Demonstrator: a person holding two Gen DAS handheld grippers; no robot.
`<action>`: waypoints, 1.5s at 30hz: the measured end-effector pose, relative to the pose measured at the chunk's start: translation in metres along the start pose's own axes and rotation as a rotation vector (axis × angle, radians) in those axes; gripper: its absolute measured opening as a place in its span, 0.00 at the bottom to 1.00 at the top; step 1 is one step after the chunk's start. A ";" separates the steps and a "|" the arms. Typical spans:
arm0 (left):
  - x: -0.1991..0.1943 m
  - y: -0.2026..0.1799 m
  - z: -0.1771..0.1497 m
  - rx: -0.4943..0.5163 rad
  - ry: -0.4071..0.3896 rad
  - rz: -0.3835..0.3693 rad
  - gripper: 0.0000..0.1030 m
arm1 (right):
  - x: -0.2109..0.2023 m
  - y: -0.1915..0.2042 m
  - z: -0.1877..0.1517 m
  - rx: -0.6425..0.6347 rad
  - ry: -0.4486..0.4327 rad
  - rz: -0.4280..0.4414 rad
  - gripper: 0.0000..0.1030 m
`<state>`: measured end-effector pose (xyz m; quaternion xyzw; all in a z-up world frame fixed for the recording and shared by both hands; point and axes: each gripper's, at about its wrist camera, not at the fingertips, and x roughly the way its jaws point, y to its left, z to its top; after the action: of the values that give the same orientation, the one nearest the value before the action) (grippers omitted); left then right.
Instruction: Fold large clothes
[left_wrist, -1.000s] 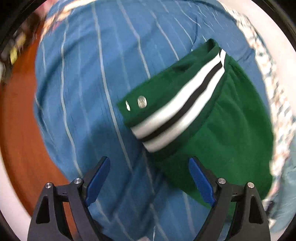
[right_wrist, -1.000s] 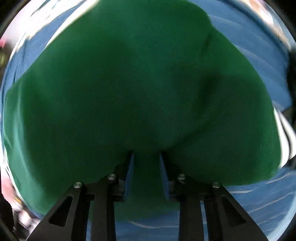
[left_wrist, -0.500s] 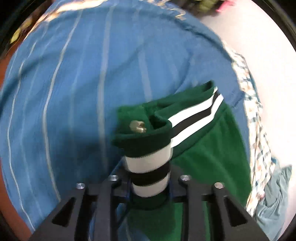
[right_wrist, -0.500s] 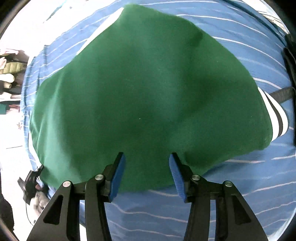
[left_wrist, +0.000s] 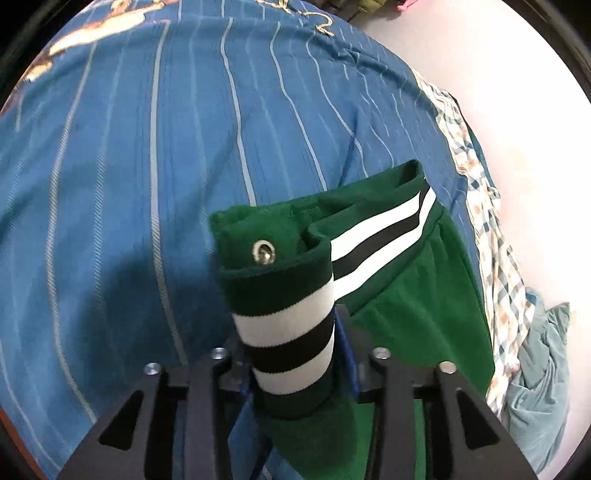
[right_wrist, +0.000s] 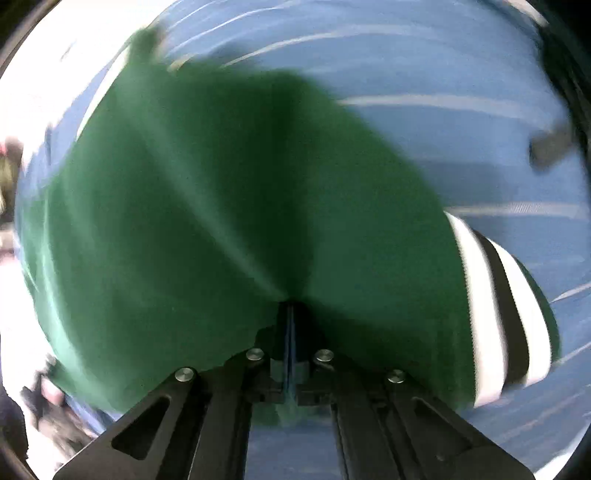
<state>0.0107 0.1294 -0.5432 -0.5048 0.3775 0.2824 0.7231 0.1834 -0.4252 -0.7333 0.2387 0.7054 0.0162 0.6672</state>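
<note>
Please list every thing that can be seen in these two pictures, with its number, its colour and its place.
green garment: one, dark green, lying on the bed cover, held at two places.
striped hem band: one, white and black stripes on green, with a metal snap, bunched up between the left gripper's jaws.
bed cover: one, blue with thin pale stripes, under the garment.
checked cloth: one, white with teal and tan checks, at the cover's right edge.
teal cloth: one, grey-teal, crumpled beside the checked cloth.
left gripper: black, blue pads, jaws opening, band between them.
right gripper: black, shut on the garment's edge.
</note>
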 end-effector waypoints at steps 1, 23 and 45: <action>0.002 0.000 0.000 -0.001 0.007 -0.005 0.44 | -0.002 -0.009 0.001 0.057 0.013 0.037 0.00; -0.079 -0.106 0.055 0.297 -0.271 0.035 0.21 | -0.057 0.047 -0.033 -0.216 -0.006 -0.043 0.37; -0.085 -0.327 -0.173 0.951 -0.053 -0.288 0.18 | -0.120 -0.058 -0.092 0.036 -0.042 0.120 0.39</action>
<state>0.1768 -0.1443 -0.3389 -0.1588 0.3725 -0.0112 0.9143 0.0777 -0.4923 -0.6311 0.2929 0.6758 0.0387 0.6752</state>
